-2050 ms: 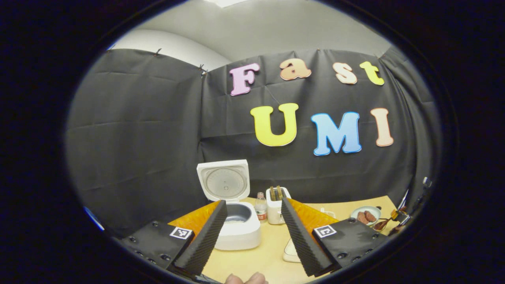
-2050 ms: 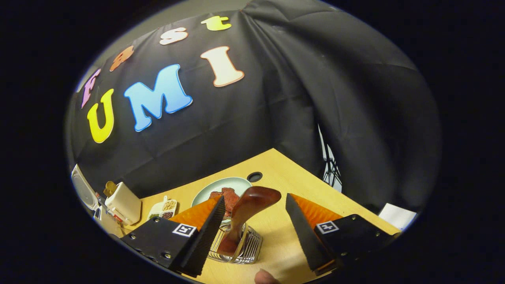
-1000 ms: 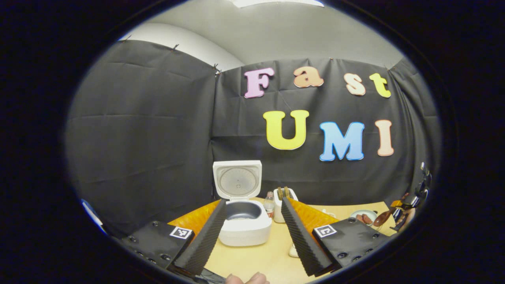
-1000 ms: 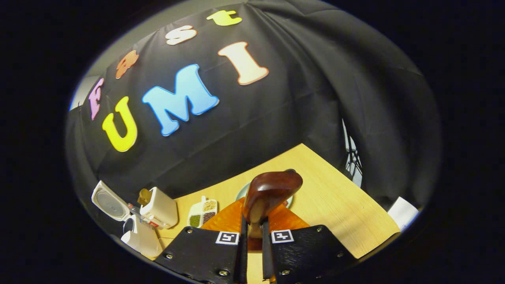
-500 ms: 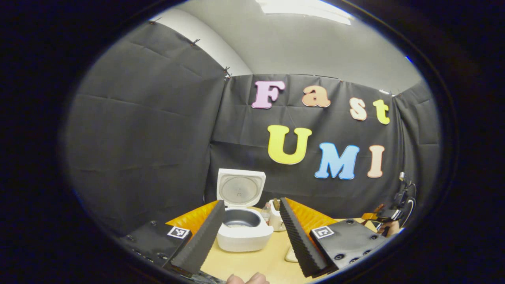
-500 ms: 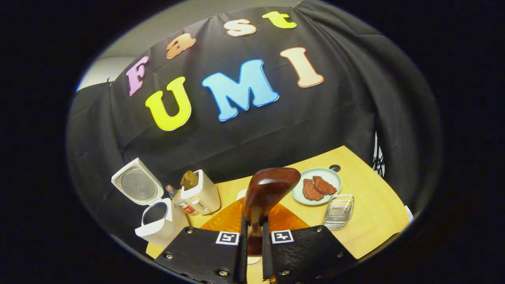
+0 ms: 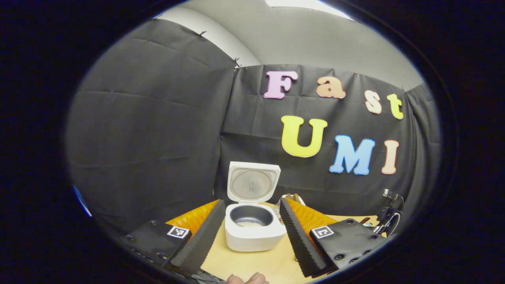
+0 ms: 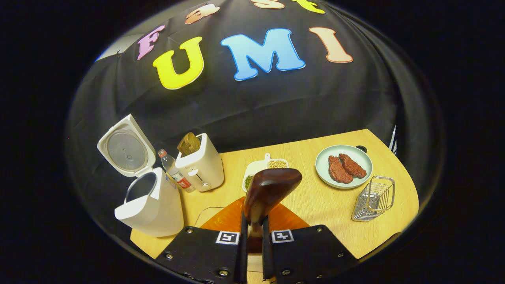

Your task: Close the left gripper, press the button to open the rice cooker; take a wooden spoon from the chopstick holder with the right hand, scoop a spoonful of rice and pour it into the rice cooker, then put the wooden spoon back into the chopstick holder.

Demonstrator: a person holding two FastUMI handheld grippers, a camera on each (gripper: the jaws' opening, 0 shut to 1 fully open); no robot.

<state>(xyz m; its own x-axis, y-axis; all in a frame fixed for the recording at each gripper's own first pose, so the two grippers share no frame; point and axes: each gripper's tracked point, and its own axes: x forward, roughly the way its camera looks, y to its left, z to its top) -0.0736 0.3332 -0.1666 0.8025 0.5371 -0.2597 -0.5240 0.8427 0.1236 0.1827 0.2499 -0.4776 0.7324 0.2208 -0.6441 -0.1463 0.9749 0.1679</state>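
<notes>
The white rice cooker stands open on the wooden table, lid upright, a little rice in its dark pot. My left gripper is open, with the cooker framed between its fingers farther off. My right gripper is shut on the handle of the dark wooden spoon, bowl end up, held above the table. In the right gripper view the rice cooker is at lower left. The wire chopstick holder stands with nothing in it at the right.
A white toaster with bread and a small bottle stand beside the cooker. A divided dish of beans and a plate with meat lie mid-table. A clear dish edge shows near my right gripper.
My right gripper shut on the spoon, lifted it out of the wire holder and swung left and higher over the table. My left gripper stayed open and turned to face the cooker.
</notes>
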